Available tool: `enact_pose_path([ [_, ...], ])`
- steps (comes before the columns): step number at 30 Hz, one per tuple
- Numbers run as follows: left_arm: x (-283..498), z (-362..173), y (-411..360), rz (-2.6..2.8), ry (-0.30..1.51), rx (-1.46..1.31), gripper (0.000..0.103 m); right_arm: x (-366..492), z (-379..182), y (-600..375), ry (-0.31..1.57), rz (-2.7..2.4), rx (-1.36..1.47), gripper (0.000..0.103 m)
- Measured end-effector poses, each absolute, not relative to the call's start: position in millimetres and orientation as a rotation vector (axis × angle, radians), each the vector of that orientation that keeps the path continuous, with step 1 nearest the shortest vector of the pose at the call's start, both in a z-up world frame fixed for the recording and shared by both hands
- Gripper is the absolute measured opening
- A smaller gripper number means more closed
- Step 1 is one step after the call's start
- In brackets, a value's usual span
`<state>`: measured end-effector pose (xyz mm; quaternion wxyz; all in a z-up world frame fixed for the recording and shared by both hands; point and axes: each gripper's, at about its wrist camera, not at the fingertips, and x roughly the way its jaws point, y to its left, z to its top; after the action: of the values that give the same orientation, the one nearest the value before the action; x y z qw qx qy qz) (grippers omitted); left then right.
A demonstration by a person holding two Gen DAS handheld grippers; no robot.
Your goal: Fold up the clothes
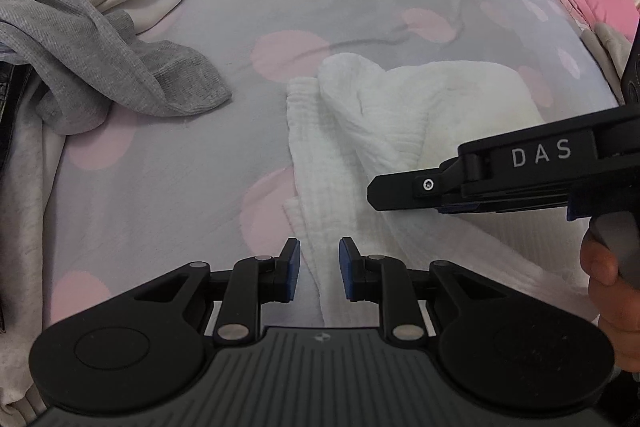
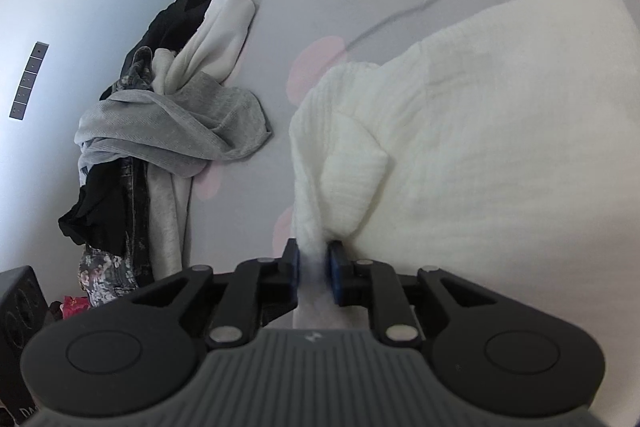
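White garment (image 1: 400, 115) lies on the bed (image 1: 180, 187). Right gripper (image 2: 313, 267) has a fold between its loosening fingers; left gripper (image 1: 319, 267) is released, straddling the edge. Clamp squarely before lifting.

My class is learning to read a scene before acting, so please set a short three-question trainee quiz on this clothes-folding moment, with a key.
1. True or false: the white garment lies apart from the pile of clothes on the bedsheet.
2. What colour are the bedsheet's spots? A blue, B pink, C green.
3. In the right wrist view, what sits between the pads of the right gripper?

Key: 1 true; 2 B; 3 a fold of the white garment.
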<state>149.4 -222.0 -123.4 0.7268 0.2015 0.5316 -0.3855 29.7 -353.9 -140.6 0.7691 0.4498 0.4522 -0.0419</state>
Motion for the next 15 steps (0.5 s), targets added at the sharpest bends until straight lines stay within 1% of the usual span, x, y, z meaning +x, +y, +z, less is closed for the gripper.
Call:
enact_pose_path([
  [2,147.1,-121.7,-223.7,-0.860,1.169,0.441,0.019,27.7,-132.2,-351.8,0.973,-0.083,0.948,0.031],
  [3,146.1,-120.8,-224.5,-0.866,1.168,0.440,0.019,25.4,-124.7,-351.1,0.960,-0.076,0.933,0.036],
  [5,143.3,-118.4,-226.1,-0.876,1.162,0.445,0.019,19.8,-107.9,-350.4,0.931,-0.062,0.902,0.037],
  [6,142.1,-117.1,-226.8,-0.878,1.158,0.445,0.019,16.0,-99.2,-350.1,0.922,-0.064,0.875,0.040],
  [8,140.3,-114.3,-227.1,-0.883,1.159,0.436,0.019,7.7,-83.3,-349.2,0.919,-0.079,0.803,0.041],
  [11,137.8,-110.1,-226.8,-0.889,1.165,0.417,0.019,-7.0,-73.2,-348.2,0.965,-0.123,0.682,0.041],
  [15,133.2,-100.2,-223.8,-0.901,1.158,0.392,0.019,-35.3,-75.5,-355.2,1.011,-0.122,0.681,0.045],
])
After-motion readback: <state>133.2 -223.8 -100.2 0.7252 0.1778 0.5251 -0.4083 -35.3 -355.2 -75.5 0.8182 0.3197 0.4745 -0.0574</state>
